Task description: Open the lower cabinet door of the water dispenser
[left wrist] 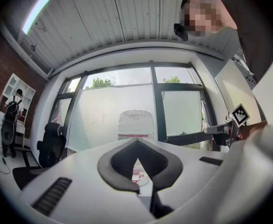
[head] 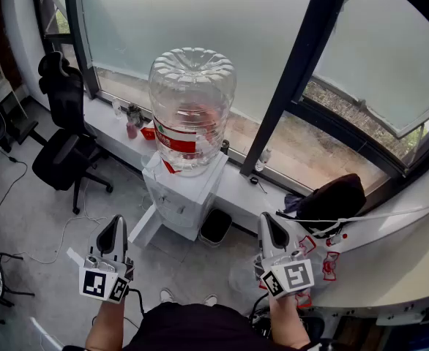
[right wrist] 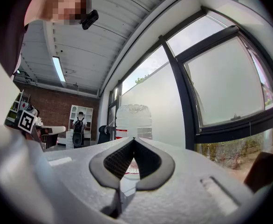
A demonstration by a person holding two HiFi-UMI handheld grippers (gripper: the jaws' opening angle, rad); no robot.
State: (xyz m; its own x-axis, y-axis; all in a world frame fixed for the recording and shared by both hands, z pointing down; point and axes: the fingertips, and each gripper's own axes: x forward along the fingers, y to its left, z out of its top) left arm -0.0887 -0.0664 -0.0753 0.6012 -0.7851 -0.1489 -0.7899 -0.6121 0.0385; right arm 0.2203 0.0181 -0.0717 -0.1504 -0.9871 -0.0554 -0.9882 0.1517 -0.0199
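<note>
Water dispenser stands ahead, apart from left tool and right tool.

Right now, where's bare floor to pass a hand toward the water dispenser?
Bare floor lies in front of the water dispenser, and between it and the office chair. Crowded toward the table: a black bin sits close beside the dispenser.

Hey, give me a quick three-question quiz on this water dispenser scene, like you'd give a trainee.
1. True or false: the right gripper touches the water dispenser.
2. What sits on top of the dispenser? A. a kettle B. a large clear bottle C. a cardboard box
3. Fill in: in the head view, the black office chair stands to the dispenser's ____.
Key: 1 false, it is held apart from it; 2 B; 3 left.
</note>
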